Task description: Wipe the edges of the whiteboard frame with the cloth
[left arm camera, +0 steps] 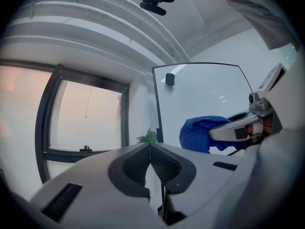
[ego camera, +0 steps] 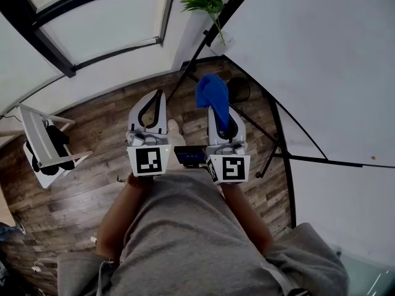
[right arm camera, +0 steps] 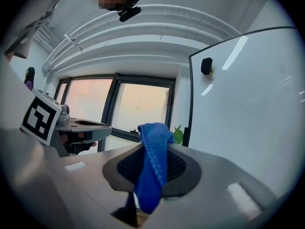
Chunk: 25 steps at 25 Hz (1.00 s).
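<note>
Item: I hold blue cloth [right arm camera: 153,136] clamped in my right tongs [right arm camera: 151,152]; my left tongs [left arm camera: 150,148] closed, empty (whiteboard [ego camera: 308,54] at two o'clock).

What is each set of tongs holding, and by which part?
The right tongs pinch the blue fuzzy cloth at a bunched fold; the left tongs are shut, empty.
</note>
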Available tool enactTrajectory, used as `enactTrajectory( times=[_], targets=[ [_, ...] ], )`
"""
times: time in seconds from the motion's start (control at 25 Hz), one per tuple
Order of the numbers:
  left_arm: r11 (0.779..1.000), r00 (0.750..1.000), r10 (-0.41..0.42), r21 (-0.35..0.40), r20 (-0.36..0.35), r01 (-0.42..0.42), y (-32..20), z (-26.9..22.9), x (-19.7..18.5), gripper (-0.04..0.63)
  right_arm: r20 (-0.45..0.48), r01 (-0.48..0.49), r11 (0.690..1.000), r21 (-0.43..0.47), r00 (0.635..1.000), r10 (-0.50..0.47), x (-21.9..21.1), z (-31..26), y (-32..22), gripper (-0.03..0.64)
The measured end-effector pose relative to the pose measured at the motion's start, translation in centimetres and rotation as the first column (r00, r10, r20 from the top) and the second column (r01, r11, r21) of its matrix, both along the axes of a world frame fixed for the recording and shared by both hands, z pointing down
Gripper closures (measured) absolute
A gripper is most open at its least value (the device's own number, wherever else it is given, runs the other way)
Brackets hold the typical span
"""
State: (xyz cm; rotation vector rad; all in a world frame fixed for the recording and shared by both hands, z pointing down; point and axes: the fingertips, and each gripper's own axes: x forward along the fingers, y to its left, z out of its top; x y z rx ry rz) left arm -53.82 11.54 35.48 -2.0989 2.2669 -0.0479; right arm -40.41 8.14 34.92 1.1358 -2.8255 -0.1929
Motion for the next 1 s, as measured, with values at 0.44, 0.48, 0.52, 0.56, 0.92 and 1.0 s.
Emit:
enactTrajectory(
  times=[0.44,0.48,0.52,0.56,0.92,1.0],
  targets=[
    [1.0,0.999,-0.02,-0.015,-0.049,0.019,1.1,1.0,-0.5,0.586,-0.026,0.026,1.0,-0.011,0.999,-0.027,-0.3,1.3,0.3,0.531],
    [1.0,0.999,-0.018,-0.016,-0.045,0.017,1.1,1.1,-0.4,0.586,-0.031,0.029,1.0,-0.011,0.999,-0.029,-0.3,1.3,0.3,0.531],
    [1.0,0.999,-0.016,-0.014,-0.042,0.015,1.0,1.1,-0.2,0.586,-0.03,0.03,0.999,-0.012,0.999,-0.03,-0.1,1.4,0.3,0.531],
    [1.0,0.999,-0.013,-0.014,-0.044,0.012,1.0,1.1,-0.1,0.586,-0.029,0.03,0.999,-0.014,0.999,-0.03,0.1,1.5,0.3,0.531],
    [1.0,0.995,-0.022,-0.004,-0.099,0.022,2.1,1.0,-0.1,0.586,-0.079,0.084,0.996,-0.014,0.993,-0.085,0.2,1.4,1.6,0.532],
    [1.0,0.991,-0.017,-0.014,-0.13,0.016,2.4,1.0,0.2,0.586,-0.092,0.111,0.994,-0.016,0.989,-0.112,0.2,1.2,1.9,0.532]
  ],
)
